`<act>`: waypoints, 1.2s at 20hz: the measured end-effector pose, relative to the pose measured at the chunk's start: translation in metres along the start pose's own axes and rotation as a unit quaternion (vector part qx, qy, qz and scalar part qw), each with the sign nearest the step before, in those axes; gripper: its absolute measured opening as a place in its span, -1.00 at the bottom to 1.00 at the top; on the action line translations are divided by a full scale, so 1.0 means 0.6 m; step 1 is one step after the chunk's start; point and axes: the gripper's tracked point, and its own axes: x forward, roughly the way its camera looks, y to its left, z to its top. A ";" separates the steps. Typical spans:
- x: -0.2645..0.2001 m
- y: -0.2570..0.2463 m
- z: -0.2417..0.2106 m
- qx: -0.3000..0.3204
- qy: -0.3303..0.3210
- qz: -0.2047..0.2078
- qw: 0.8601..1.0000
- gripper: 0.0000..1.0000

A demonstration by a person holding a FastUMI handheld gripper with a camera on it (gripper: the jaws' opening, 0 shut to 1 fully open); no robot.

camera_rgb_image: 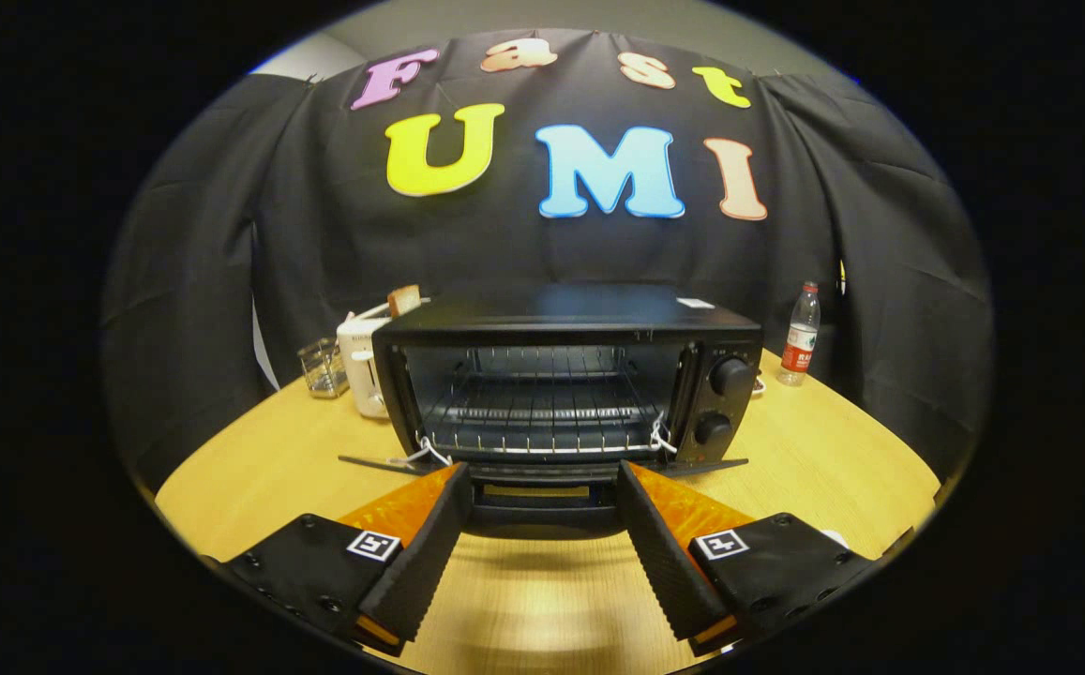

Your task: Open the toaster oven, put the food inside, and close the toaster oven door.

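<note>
Black toaster oven [565,384] door down; tool [542,483] wide, empty, tips at door edge.

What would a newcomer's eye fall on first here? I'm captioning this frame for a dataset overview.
The black toaster oven stands on the wooden table just ahead of the gripper, its door dropped flat and the wire rack bare. The open fingers frame the door's front edge, holding nothing. Behind the oven's left side stands a white toaster with a bread slice; to its right, a water bottle.

Water bottle [800,335] label, toaster oven [568,384] dial markings: unreadable.
</note>
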 end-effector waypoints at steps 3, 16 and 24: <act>-0.004 0.003 -0.013 0.000 0.011 0.001 1.000 0.96; -0.038 0.017 -0.061 0.021 0.078 0.028 0.996 0.96; -0.158 -0.019 -0.005 0.024 0.102 0.085 0.991 0.96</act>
